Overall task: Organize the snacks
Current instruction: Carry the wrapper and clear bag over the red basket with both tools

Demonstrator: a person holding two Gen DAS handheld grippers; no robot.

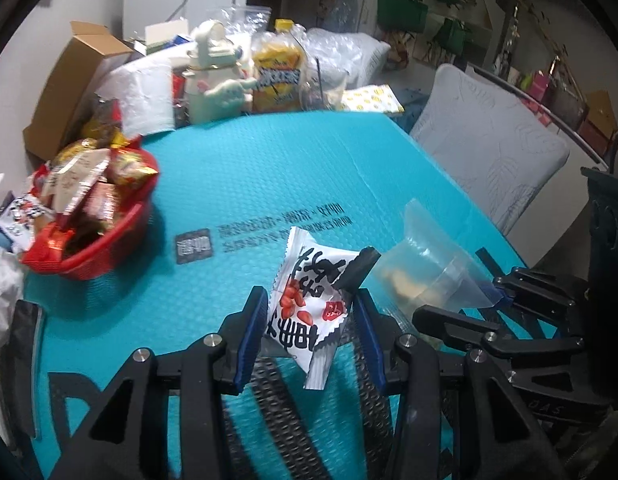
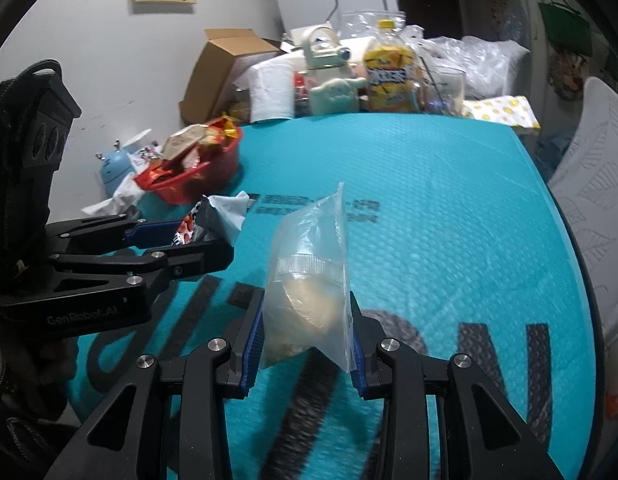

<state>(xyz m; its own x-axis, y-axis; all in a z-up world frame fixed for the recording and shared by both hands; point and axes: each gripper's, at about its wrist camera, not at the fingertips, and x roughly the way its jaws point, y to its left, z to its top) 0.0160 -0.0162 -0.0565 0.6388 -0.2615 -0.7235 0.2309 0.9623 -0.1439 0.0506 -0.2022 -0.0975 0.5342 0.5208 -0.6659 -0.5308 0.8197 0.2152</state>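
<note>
My left gripper point(image 1: 311, 312) is shut on a white peanut snack packet point(image 1: 313, 300) with black characters and red nuts, held above the teal mat. My right gripper point(image 2: 307, 320) is shut on a clear zip bag point(image 2: 309, 280) with pale snack pieces inside, also lifted. In the left wrist view the zip bag point(image 1: 425, 272) and the right gripper point(image 1: 497, 304) sit just right of the packet. In the right wrist view the left gripper point(image 2: 181, 236) with the packet point(image 2: 213, 220) is at left. A red basket point(image 1: 97, 248) full of snack packets stands at the mat's left; it also shows in the right wrist view point(image 2: 197, 176).
The teal bubble mat point(image 1: 269, 180) covers the table. At the back stand a paper towel roll point(image 1: 143, 96), a cream toy point(image 1: 213, 76), a yellow snack bag point(image 1: 277, 76), a cardboard box point(image 1: 65, 92) and plastic bags. A grey chair back point(image 1: 485, 152) is at right.
</note>
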